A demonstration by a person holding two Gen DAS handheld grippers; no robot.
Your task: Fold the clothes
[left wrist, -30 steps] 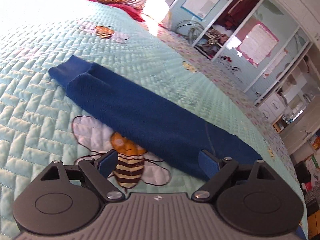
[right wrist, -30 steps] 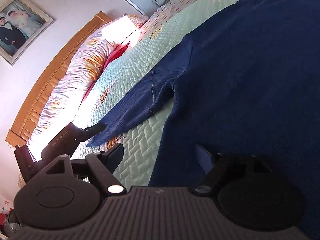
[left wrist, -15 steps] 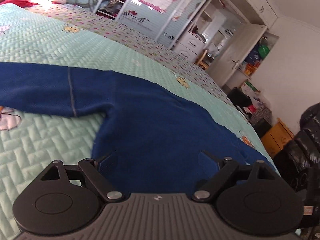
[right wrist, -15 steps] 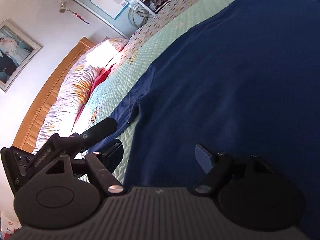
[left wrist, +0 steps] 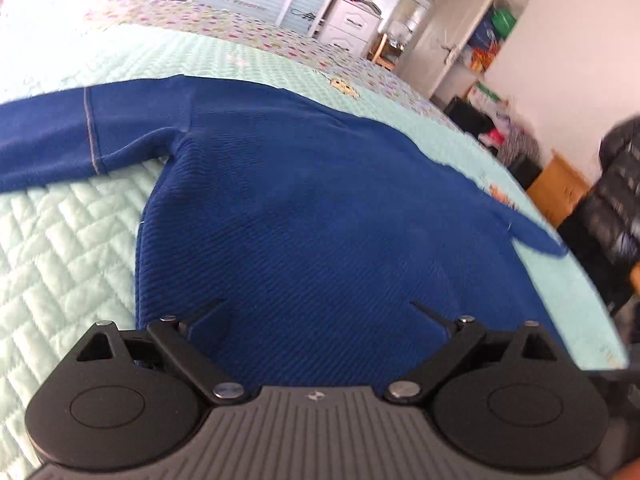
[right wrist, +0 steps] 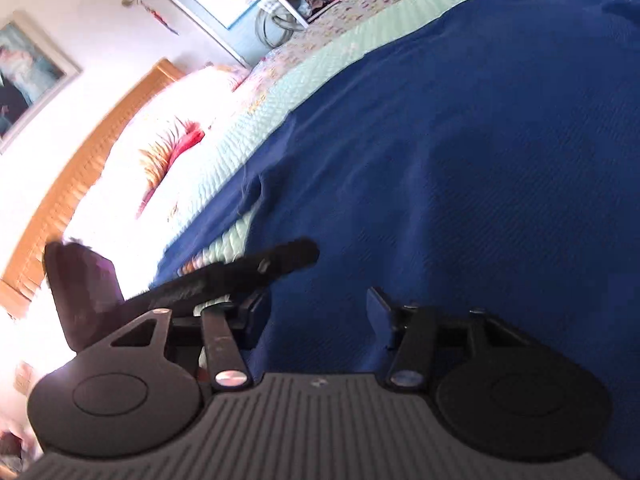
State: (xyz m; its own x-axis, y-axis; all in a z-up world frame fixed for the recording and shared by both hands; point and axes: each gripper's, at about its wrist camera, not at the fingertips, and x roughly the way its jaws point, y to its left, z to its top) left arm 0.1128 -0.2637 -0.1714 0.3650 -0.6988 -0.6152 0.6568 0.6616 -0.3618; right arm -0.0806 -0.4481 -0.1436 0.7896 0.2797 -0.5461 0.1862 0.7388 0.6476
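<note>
Swinging away from the sleeve toward the body of the blue sweater [left wrist: 320, 200], the left gripper [left wrist: 316, 316] is now hovering at its near hem, jaws opening wide and holding nothing. The right gripper [right wrist: 316, 312] is closing its jaws over the same hem, not yet pinching. The sweater is lying flat on the bed [left wrist: 60, 240], so lifting the hem seems next.

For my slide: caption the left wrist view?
Left gripper opening above blue sweater on quilted bedspread.
</note>
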